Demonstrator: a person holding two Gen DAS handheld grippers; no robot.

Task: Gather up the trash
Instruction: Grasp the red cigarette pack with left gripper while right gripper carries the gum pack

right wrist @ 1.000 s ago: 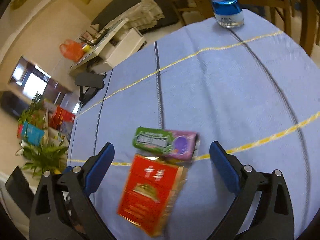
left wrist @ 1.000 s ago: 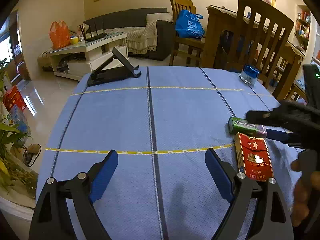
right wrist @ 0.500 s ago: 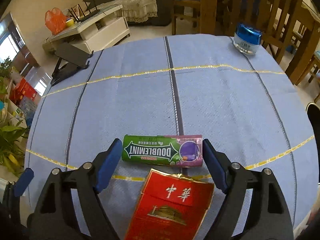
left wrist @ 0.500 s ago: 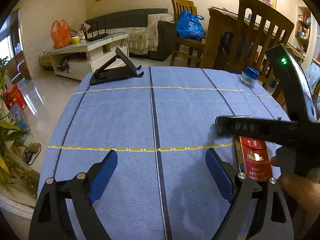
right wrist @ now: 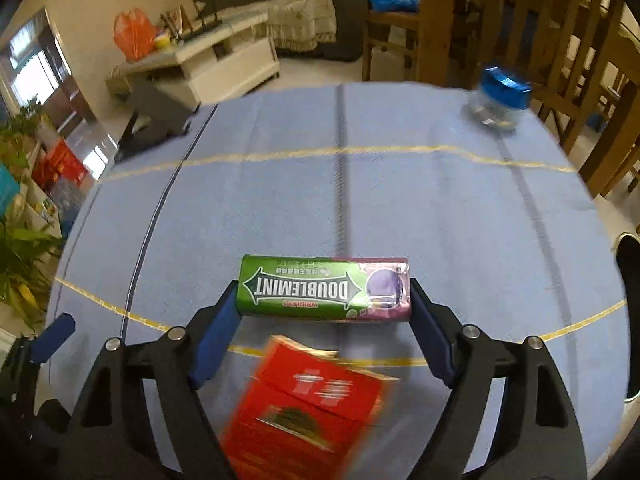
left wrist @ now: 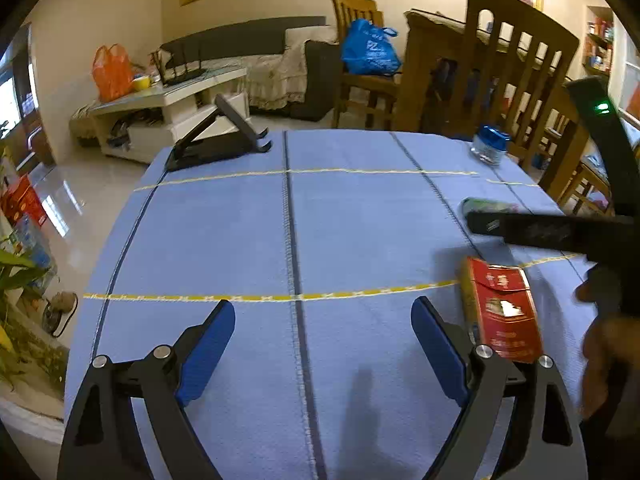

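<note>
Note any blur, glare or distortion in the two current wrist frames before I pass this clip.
Right wrist view: red cigarette pack smeared by motion blur, blue-lidded jar soft, Doublemint pack between the right tongs sharp and readable. Left wrist view: mostly sharp, glare on the floor, a shadow on the tablecloth. Both: strong fisheye bending, dark corners.

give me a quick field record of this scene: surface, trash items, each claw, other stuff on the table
surface: blue cloth on a table
trash: gum pack; red pack, nearer the camera than the gum
right claw: jaws have just been closing, pads at both ends of gum pack, grip looks made
left claw: open, nothing between pads, over bare cloth
other: jar with blue lid, black stand, both at far edge
</note>
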